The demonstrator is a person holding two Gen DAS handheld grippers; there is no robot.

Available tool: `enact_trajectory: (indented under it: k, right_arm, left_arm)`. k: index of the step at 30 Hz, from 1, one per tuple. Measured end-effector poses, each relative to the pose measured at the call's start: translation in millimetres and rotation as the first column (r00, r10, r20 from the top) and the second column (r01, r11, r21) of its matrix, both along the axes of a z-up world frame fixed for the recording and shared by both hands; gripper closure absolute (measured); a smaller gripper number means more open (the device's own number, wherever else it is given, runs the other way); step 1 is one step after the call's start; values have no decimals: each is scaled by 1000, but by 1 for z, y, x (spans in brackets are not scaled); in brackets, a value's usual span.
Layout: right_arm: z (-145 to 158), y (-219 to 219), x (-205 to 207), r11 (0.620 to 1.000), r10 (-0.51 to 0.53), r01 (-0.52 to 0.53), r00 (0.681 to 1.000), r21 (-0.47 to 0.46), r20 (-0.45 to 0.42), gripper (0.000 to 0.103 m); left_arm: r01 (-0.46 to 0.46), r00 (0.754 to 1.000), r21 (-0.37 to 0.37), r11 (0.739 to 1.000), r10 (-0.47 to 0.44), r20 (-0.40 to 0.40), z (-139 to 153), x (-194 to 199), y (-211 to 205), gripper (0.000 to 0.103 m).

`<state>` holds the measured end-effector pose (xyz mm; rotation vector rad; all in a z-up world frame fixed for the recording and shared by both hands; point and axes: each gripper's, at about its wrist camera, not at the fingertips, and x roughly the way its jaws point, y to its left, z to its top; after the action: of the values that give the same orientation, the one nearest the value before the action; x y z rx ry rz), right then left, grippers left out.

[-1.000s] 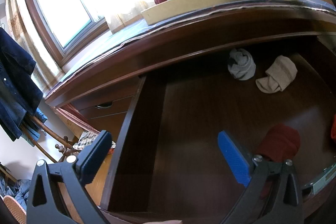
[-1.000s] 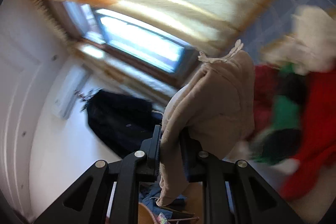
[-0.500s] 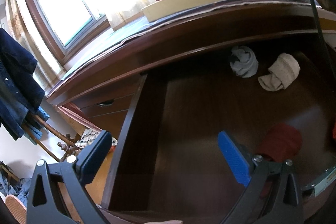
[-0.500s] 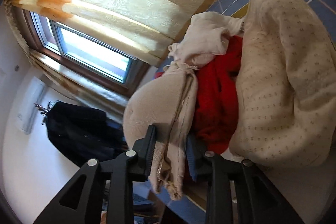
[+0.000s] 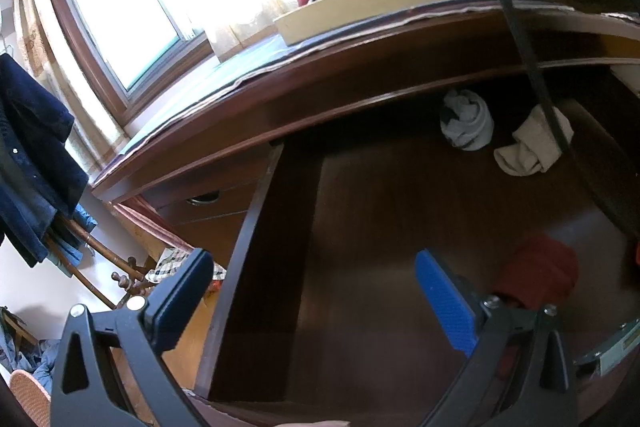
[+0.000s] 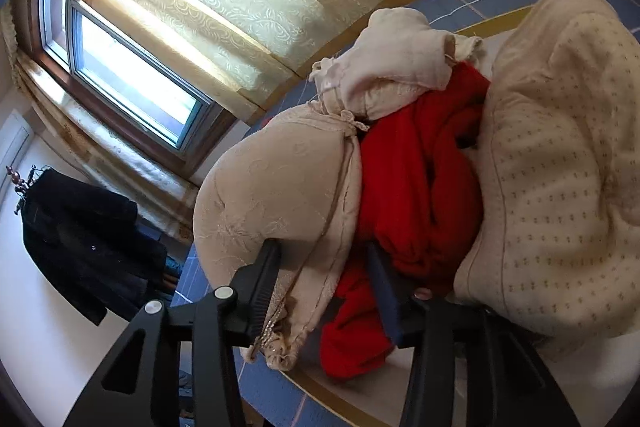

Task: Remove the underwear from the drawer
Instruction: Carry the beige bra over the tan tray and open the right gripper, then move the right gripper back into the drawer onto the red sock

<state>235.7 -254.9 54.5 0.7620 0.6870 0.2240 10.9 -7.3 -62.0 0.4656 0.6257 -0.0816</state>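
Three rolled bundles left in the drawer (image 5: 400, 227): grey (image 5: 466, 125), beige (image 5: 534, 147), dark red (image 5: 538, 277). Left gripper (image 5: 308, 291) gapes empty; right gripper (image 6: 324, 279), jaws just parting, straddles the beige bra (image 6: 276, 199) in the tabletop's tray (image 5: 384, 5) by the window (image 5: 120, 11).

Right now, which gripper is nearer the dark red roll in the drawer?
Left. The left gripper hovers open over the drawer, the dark red roll just beyond its blue finger. The right gripper is up at the tray on the dresser top.

Black tool (image 5: 308, 291), blue pads (image 5: 444, 303)
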Motion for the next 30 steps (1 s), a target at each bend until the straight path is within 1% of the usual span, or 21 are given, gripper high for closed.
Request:
enact_trajectory:
  k: [4, 6, 7, 9, 11, 14, 15, 16, 19, 23, 27, 30]
  right_arm:
    - [-3, 0, -11, 1000, 1, -1, 999, 4, 45, 53]
    - [0, -2, -15, 1000, 9, -11, 998, 29, 56, 45]
    - [1, -4, -17, 998, 15, -18, 998, 60, 56, 43]
    - [5, -10, -26, 988, 12, -24, 996, 151, 85, 30]
    - [12, -17, -40, 979, -29, 2, 992, 204, 125, 22]
    - [16, -23, -57, 974, -48, 17, 990, 224, 135, 21]
    - [16, -24, -64, 975, -45, 14, 990, 222, 133, 21]
    - [19, -24, -71, 978, -34, 2, 988, 207, 152, 21]
    - [31, -22, -96, 994, -35, 17, 985, 110, 167, 21]
    - [33, -21, -127, 996, 36, -49, 986, 75, 161, 21]
    - [22, -28, -165, 998, 61, -63, 987, 6, 150, 21]
    - [11, -35, -193, 999, 45, -41, 988, -32, 145, 21]
  left_arm:
    - [1, 1000, -1, 1000, -1, 5, 0, -1, 0, 1]
    - [2, 1000, -2, 1000, -2, 8, 0, -2, 0, 1]
    - [2, 1000, -2, 1000, -2, 9, 0, -1, 0, 1]
    - [2, 1000, -2, 1000, -2, 9, 0, -1, 0, 1]
    - [2, 1000, -3, 1000, -2, 9, 0, -1, 0, 1]
    - [2, 1000, -3, 1000, -2, 11, 0, -1, 0, 1]
    - [2, 1000, -3, 1000, -2, 12, 0, -1, 0, 1]
    - [2, 1000, -3, 1000, -2, 11, 0, -1, 0, 1]
    - [3, 1000, -3, 1000, -3, 12, 1, -1, 0, 1]
    - [2, 1000, -3, 1000, -2, 12, 1, -1, 0, 1]
    - [3, 1000, -3, 1000, -3, 12, 2, 0, 0, 1]
    - [2, 1000, -3, 1000, -2, 13, 2, -1, 0, 1]
